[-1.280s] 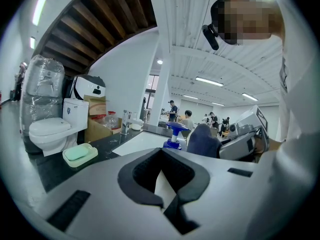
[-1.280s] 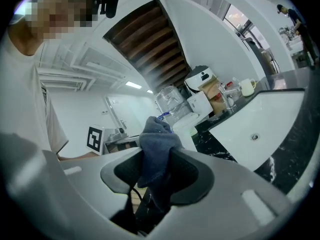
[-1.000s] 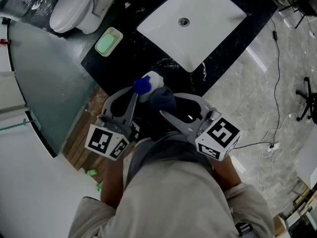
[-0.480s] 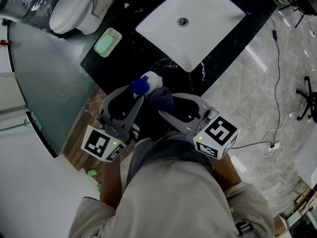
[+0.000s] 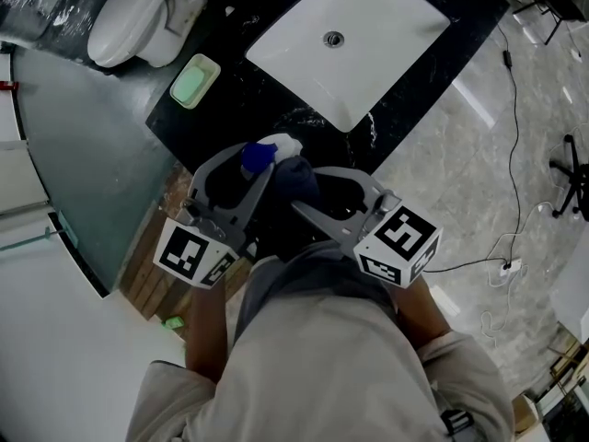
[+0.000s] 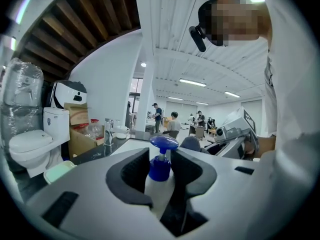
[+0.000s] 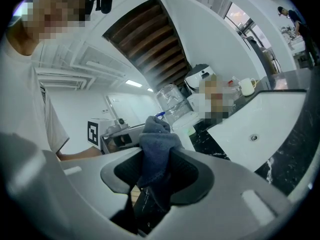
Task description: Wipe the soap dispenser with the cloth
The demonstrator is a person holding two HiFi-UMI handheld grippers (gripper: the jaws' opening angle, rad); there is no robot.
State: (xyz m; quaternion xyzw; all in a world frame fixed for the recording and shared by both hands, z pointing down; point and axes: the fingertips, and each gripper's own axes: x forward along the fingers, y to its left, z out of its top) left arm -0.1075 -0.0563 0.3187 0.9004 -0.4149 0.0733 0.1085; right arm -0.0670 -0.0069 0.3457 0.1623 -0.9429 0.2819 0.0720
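Head view: the soap dispenser (image 5: 282,145) stands at the near edge of the black, white-veined marble tabletop (image 5: 230,90) – a white plastic bottle with a rounded blue pump top. The left hand-held gripper (image 5: 247,166) reaches around it. Close on its right, the right hand-held gripper (image 5: 306,190) carries a bunched dark blue-grey cloth (image 5: 293,175). Further back a glossy white square sink (image 5: 368,35) is set into the tabletop.

Left gripper view: the bottle rises between the two dark, hollowed foam pads. The jaws have just been opening and now stand released, with a dark gap on the bottle's right side.

Right gripper view: the jaws are clenched on the cloth – a soft, nubbly terry fabric, folded thick, with its upper end bulging above the pads and its lower end hanging below.
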